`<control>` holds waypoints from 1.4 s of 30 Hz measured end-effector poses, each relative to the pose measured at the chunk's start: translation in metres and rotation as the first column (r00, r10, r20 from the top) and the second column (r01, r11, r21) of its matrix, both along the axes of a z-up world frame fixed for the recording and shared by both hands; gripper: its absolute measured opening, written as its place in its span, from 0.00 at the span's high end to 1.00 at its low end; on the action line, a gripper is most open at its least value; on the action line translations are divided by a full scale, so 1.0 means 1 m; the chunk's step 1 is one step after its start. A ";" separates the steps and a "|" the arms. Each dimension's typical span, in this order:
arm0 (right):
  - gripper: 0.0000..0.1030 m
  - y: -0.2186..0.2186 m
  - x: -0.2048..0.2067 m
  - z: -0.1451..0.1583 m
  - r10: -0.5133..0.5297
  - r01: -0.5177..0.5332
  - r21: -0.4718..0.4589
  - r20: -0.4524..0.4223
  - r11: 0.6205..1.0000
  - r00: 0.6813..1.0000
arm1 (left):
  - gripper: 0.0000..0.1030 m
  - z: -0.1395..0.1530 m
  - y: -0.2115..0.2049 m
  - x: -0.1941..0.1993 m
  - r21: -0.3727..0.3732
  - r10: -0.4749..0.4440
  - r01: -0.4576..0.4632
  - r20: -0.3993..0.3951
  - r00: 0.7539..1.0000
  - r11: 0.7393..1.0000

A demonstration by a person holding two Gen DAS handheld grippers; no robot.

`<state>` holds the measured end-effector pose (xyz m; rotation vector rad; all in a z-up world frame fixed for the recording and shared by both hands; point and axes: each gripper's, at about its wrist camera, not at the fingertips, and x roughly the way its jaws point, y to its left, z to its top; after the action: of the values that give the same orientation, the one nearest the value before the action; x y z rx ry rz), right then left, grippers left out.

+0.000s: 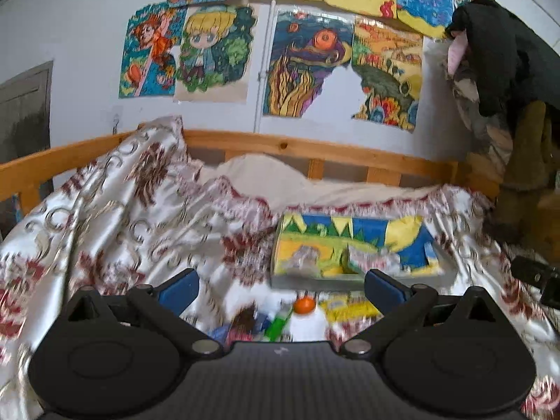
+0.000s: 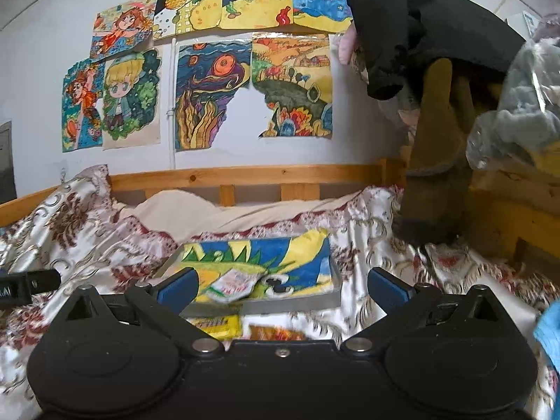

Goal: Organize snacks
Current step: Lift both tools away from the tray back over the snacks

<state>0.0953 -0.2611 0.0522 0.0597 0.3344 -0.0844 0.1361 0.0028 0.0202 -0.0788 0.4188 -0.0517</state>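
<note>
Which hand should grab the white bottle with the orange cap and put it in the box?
Probably the left. The white bottle lies right between the open left gripper fingers, just before the box. The right gripper, also open and empty, faces the yellow packet instead; the bottle is not in its view.

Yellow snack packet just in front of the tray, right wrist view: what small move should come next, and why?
Probably lower the right gripper onto the yellow packet and close on it. Its jaws stand open with nothing between them, one pale packet already lies in the tray, and the yellow one lies loose on the bedspread beside an orange packet.
</note>
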 end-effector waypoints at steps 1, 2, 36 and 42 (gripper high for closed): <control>0.01 0.001 -0.008 -0.001 0.003 -0.003 0.004 -0.003 1.000 1.000 | 0.00 -0.001 0.000 -0.006 0.003 0.003 -0.003 -0.009 1.000 1.000; 0.01 0.002 -0.014 -0.001 0.006 -0.006 0.006 -0.005 1.000 1.000 | 0.00 -0.002 0.001 -0.012 0.007 0.007 -0.006 -0.017 1.000 1.000; 0.01 0.032 -0.077 -0.027 0.112 -0.111 0.019 -0.205 0.994 0.972 | 0.00 -0.025 0.009 -0.076 0.103 0.144 -0.121 -0.254 0.957 0.987; 0.01 0.035 -0.068 -0.035 0.114 -0.111 0.024 -0.265 0.994 0.958 | 0.00 -0.029 0.017 -0.070 0.067 0.156 -0.142 -0.305 0.939 0.988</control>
<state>0.0272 -0.2259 0.0167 0.0384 0.6064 0.0227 0.0658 0.0202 -0.0092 -0.0748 0.7274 0.1219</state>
